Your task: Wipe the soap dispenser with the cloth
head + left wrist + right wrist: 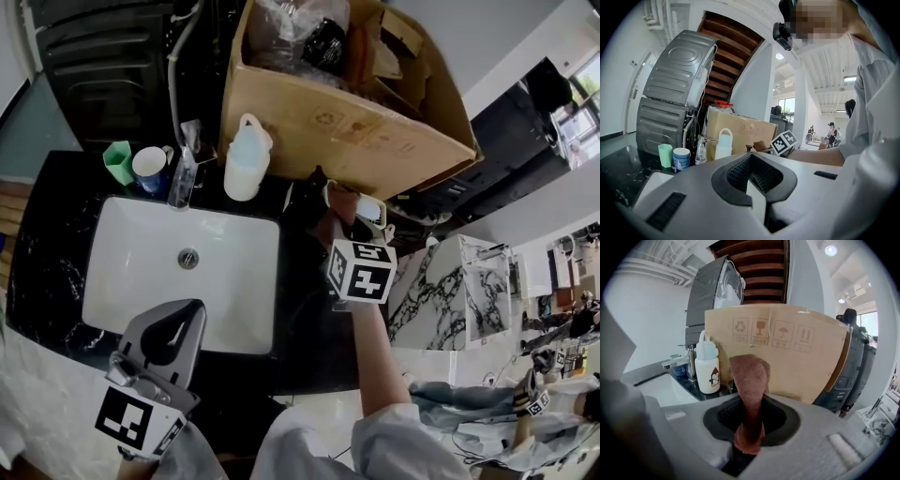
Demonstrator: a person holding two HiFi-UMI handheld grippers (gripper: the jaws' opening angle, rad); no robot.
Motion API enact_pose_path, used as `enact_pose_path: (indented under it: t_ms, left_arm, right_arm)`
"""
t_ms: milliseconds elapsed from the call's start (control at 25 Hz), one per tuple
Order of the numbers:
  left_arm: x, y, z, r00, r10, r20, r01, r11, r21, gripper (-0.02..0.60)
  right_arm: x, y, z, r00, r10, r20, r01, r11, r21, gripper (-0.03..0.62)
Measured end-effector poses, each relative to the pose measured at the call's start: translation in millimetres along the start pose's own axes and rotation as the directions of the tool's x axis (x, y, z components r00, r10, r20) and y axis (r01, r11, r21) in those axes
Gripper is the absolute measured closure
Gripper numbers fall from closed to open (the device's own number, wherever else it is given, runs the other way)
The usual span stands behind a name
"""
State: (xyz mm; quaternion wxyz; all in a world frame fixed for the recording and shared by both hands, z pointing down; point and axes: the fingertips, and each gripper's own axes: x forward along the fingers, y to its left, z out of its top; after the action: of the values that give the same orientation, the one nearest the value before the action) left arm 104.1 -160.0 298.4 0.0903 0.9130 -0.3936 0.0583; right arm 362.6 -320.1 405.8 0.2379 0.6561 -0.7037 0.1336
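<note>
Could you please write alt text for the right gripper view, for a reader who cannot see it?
The right gripper is shut on a brown cloth, whose free end stands up between the jaws. Beyond it to the left, a white soap dispenser with a penguin picture stands on a dark counter beside a white sink, next to a cardboard box.

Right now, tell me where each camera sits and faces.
Head view: head-mounted, steeply down on the sink; left claw, right claw, forearm show.
Left gripper view: on left claw, toward the soap dispenser; shut empty jaws show.
Right gripper view: on right claw, toward the box; jaws grip the cloth.
All share the soap dispenser.
</note>
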Motion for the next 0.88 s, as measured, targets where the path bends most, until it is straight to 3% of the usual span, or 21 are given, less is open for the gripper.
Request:
enact_pose_path:
  t_ms: [280, 880]
  left_arm:
    - [1, -2, 0, 1.000, 0.002, 0.001, -0.002, 1.000, 0.002, 0.578]
    - [-5, 3, 0, 1.000, -0.005, -0.003, 0.005, 1.000, 0.002, 0.578]
  right_arm:
    - [7, 10, 29, 0.999, 0.002, 0.048, 0.003, 0.994, -0.110, 0.518]
    - [32, 20, -29, 0.995, 0.029, -0.090, -0.031, 0.999, -0.022, 0.519]
